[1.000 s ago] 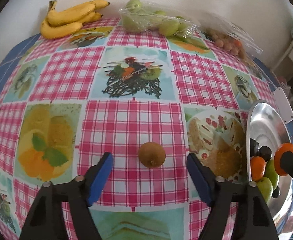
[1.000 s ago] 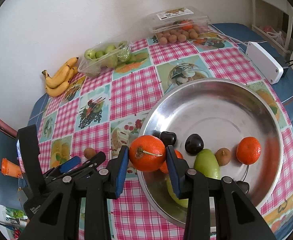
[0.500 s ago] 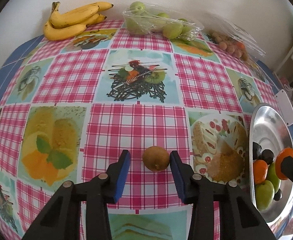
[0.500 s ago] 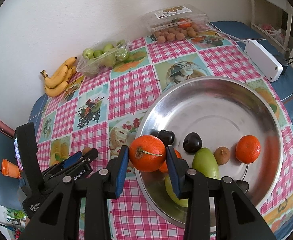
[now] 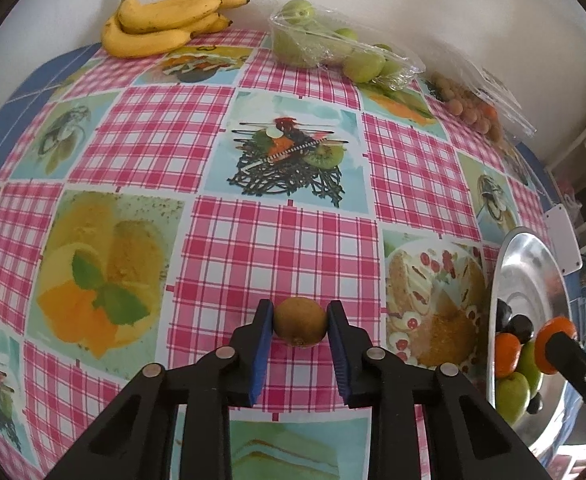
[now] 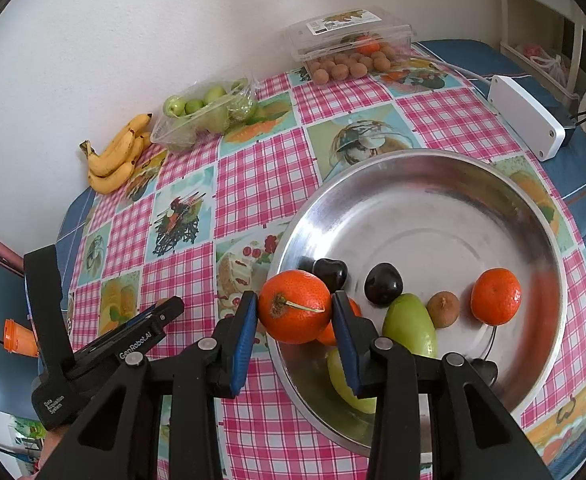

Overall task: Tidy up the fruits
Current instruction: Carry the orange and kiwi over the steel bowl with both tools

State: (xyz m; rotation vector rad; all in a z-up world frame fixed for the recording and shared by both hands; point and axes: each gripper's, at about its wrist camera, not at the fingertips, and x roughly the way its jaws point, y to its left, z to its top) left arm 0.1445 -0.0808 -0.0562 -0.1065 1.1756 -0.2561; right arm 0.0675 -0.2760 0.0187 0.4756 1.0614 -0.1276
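Observation:
A small brown kiwi lies on the checked tablecloth, and my left gripper is shut on it, both blue pads pressing its sides. My right gripper is shut on an orange mandarin, held over the near left rim of the steel bowl. Inside the bowl lie another mandarin, a green fruit, a brown kiwi and two dark plums. From the left wrist view the bowl stands at the right edge, with the right gripper's mandarin above it.
A bunch of bananas, a clear tray of green fruit and a clear box of small brown fruit line the wall. A white box with cables lies at the far right. The left gripper's body lies left of the bowl.
My left gripper's jaws have closed from wide apart onto the kiwi, which has stayed on the cloth. The right gripper has kept still with the mandarin.

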